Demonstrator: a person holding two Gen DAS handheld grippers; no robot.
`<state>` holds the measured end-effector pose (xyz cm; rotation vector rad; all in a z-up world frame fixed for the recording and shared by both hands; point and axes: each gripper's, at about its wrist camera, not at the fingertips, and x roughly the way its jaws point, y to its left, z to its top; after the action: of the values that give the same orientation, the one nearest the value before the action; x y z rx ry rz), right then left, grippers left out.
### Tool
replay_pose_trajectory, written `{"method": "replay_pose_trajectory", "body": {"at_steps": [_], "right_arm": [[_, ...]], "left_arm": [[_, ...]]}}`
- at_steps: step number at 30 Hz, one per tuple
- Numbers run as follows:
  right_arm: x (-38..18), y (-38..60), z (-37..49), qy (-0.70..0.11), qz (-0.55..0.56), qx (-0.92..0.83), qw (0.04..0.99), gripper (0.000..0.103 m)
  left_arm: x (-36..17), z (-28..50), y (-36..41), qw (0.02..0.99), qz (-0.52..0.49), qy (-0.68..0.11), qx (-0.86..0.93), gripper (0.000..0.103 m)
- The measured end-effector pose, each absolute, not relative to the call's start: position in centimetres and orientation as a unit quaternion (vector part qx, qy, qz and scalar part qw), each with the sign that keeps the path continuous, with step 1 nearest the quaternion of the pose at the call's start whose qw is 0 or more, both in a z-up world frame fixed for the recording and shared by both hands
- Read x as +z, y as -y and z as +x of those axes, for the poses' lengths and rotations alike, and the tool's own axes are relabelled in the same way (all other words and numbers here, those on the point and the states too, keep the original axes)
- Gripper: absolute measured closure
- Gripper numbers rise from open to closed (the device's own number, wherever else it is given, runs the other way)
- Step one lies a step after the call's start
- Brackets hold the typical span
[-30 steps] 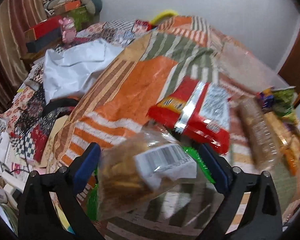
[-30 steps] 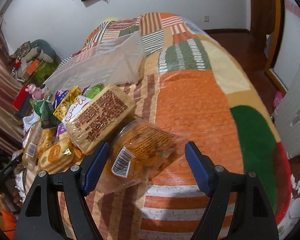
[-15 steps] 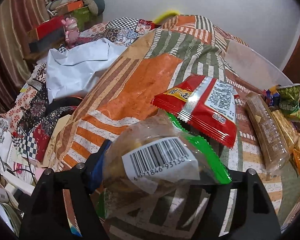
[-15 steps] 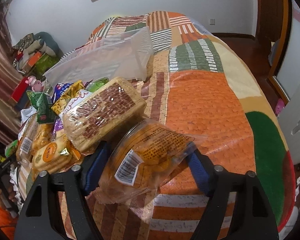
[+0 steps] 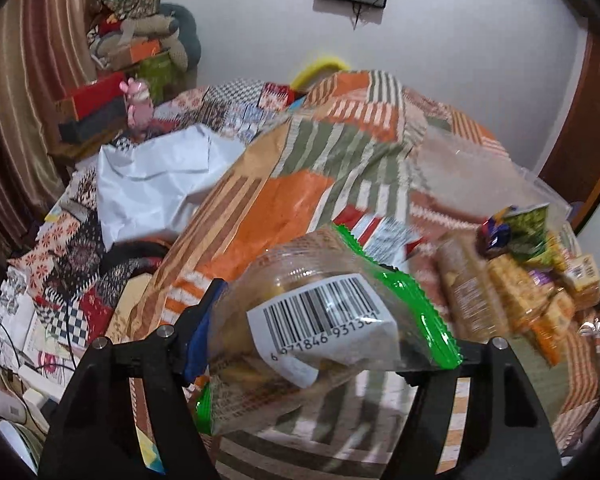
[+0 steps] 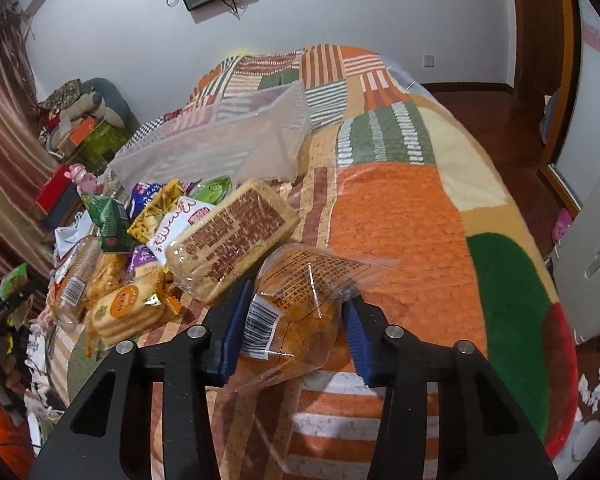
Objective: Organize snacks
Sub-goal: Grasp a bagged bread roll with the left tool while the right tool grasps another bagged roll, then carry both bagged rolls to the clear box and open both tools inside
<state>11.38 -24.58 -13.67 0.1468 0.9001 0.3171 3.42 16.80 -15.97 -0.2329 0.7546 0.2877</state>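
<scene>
Left tool (image 5: 324, 344) is pinching a clear barcoded snack bag (image 5: 312, 320) w/ a green packet (image 5: 420, 304) behind it, lifted over the bed's patchwork blanket (image 5: 284, 196); only this view is showing the white sheet (image 5: 152, 184) far left. Right tool (image 6: 294, 330), jaws just closing, is squeezing an orange-printed bag (image 6: 300, 292) lying on the blanket; only this view is showing the clear bin (image 6: 220, 140) far behind the snack pile (image 6: 148, 248).

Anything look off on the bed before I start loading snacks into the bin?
Yes: the clear plastic bin lies tipped on its side on the blanket, its opening facing the snack pile. It likely needs righting first. No spills or torn packets visible.
</scene>
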Motion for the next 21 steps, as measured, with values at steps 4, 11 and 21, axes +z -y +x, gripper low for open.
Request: {"method": "replay_pose_trajectory", "body": {"at_steps": [4, 11, 21], "right_arm": [[-12.9, 25.4, 11.0, -0.419, 0.074, 0.147, 0.893, 0.067], [-11.0, 26.6, 10.6, -0.387, 0.078, 0.136, 0.909, 0.067], [-7.0, 25.4, 11.9, -0.319, 0.072, 0.162, 0.931, 0.067]], "left_arm": [[-14.2, 3.6, -15.5, 0.923, -0.105, -0.347, 0.125, 0.032], [-11.3, 4.9, -12.8, 0.938, -0.091, -0.323, 0.087, 0.032], [-8.4, 8.3, -8.9, 0.95, -0.088, -0.297, 0.029, 0.032]]}}
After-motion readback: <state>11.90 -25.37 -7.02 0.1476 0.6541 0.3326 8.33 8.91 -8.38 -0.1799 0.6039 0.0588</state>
